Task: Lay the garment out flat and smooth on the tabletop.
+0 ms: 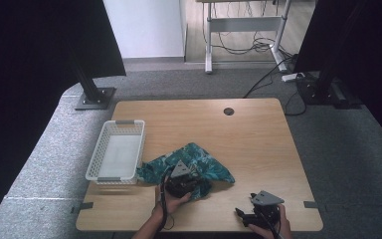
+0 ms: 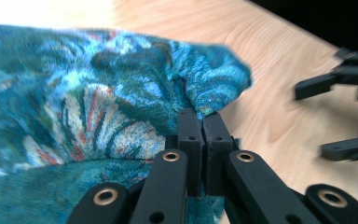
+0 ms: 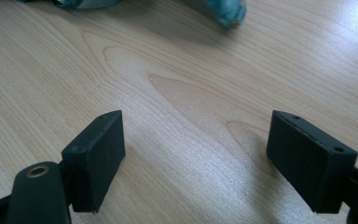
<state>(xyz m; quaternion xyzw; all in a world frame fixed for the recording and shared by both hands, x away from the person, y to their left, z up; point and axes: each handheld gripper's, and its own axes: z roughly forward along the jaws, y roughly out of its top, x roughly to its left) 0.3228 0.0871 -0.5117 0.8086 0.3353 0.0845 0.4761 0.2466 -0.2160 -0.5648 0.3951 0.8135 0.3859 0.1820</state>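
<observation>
Two hand-held grippers: the left hand-held gripper [image 2: 202,119] pinches a fold of the cloth [image 1: 205,164]; the right hand-held gripper [image 3: 205,161] hangs spread above the bare surface [image 1: 258,144].

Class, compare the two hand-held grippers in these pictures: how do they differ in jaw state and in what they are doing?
The left hand-held gripper has its jaws shut on a fold of the teal patterned cloth; the right hand-held gripper has its jaws wide open and holds nothing. The left sits at the cloth's near edge; the right is over bare table, apart from the cloth. Both are black and two-jawed.
</observation>
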